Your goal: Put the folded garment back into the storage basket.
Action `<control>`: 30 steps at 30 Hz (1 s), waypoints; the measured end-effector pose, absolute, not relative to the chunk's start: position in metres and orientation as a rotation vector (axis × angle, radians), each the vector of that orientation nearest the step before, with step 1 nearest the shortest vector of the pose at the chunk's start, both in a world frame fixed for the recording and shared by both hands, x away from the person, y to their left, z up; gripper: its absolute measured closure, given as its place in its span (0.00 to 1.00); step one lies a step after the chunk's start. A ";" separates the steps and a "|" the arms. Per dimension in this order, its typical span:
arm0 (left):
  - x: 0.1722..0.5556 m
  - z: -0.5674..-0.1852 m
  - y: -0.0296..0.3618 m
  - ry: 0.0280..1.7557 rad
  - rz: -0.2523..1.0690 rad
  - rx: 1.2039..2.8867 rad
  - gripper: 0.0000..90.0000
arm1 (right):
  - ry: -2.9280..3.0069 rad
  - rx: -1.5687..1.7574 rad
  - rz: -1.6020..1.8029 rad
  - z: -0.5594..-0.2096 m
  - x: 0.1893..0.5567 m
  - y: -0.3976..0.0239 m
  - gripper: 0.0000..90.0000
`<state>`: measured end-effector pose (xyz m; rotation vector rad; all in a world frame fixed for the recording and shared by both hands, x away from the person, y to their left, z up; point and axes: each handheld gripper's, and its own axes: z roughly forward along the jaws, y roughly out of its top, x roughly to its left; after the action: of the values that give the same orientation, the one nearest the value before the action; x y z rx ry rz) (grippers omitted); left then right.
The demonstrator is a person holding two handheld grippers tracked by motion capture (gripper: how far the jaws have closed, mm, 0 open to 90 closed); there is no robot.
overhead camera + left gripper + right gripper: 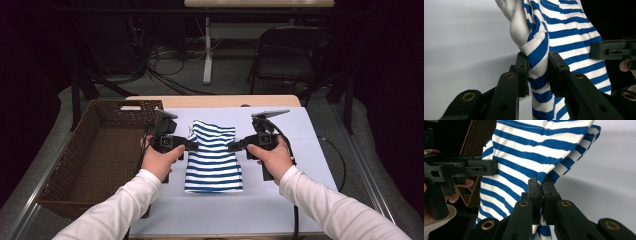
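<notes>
From the high view I see a blue-and-white striped shirt (214,157), folded into a narrow oblong, on the pale sheet covering the bench (300,200). Its long axis runs away from me, stripes lying crosswise; the near hem rests flat, while the far end looks lifted and bunched. My left gripper (192,146) pinches the shirt's left edge and my right gripper (232,147) pinches its right edge, both about the same way up the cloth and pointing inward toward each other. So the shirt lies directly between my two hands, neither one nearer. A brown wicker basket (75,165) sits just beside the sheet on my left, closer to the left hand; I judge any carry would go that way.

In the left gripper view, my fingers (522,72) are clamped on a thick rolled fold of striped cloth, which rises upward past them. The other gripper's tip shows at the far right edge against the shirt.

In the right gripper view, my fingers (534,192) are pressed nearly together on a thin corner of the shirt's edge. The cloth spreads up and to the left, toward the left gripper and the basket behind it.
</notes>
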<state>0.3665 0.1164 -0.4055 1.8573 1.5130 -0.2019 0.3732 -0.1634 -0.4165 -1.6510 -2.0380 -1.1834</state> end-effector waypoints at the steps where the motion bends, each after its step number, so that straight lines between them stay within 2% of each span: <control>1: 0.366 -0.405 0.117 1.516 -0.198 1.856 0.80 | -2.039 -1.651 -1.184 -0.416 0.373 -0.163 0.97; 30: 0.373 -0.398 0.156 1.583 -0.147 1.828 0.80 | -2.077 -1.616 -1.186 -0.410 0.385 -0.116 0.97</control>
<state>0.3727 0.1560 -0.3976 1.8283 1.5830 -0.1469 0.3849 -0.1161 -0.4100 -1.6164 -2.0772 -1.1859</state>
